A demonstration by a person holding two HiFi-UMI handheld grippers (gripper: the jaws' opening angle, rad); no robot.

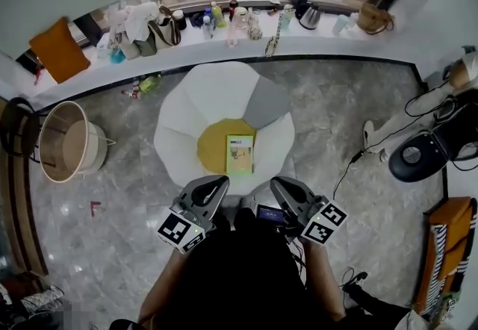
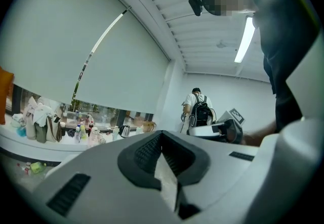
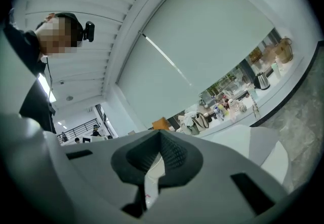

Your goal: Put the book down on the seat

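The book lies flat on the yellow middle of the white flower seat. The left gripper and the right gripper hang by the seat's near edge, both with jaws pressed together, holding nothing

My book has a smooth, dull paper cover. The seat looks like soft white cloth with a yellow cloth middle. The floor is shiny grey stone. My left gripper and right gripper are smooth grey plastic with bumpy black pads.
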